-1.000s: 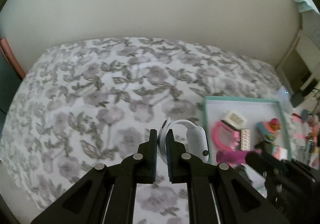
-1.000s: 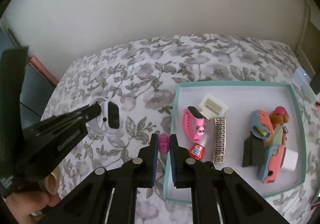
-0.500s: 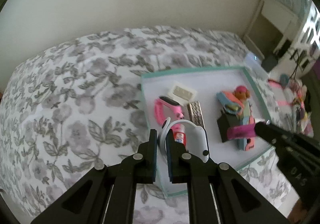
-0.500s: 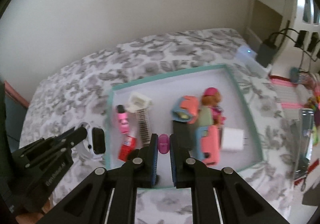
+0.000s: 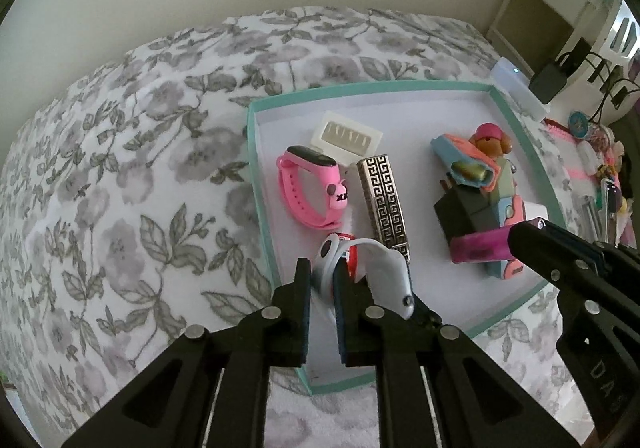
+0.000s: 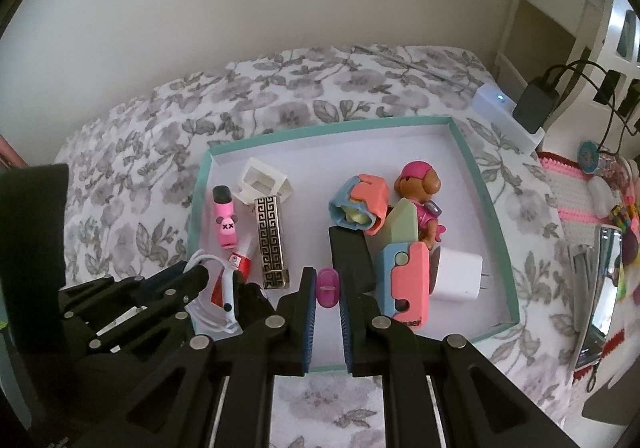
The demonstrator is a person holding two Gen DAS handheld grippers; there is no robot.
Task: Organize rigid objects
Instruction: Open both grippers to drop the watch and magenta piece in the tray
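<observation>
Left wrist view: the left gripper is clamped on a white watch, whose band arcs forward and to the right of the fingers, hanging just over the near-left corner of the tray. Straight ahead in the tray lie a pink watch and a patterned bar, the bar's long axis running away from the claw. At right, the right gripper is seen clamped on a magenta piece, held over the toy cluster. A drop here is judged to turn on the free tray floor below the white watch — near the bar's close end.

Right wrist view: the magenta piece is pinched end-on, over the tray's near edge, between the bar and the black block. The left gripper sits to the left, nearer the tray's left wall.

Compared with a second ago, both grippers are now over the tray rather than over the bedspread beside it; both grips are unchanged.
</observation>
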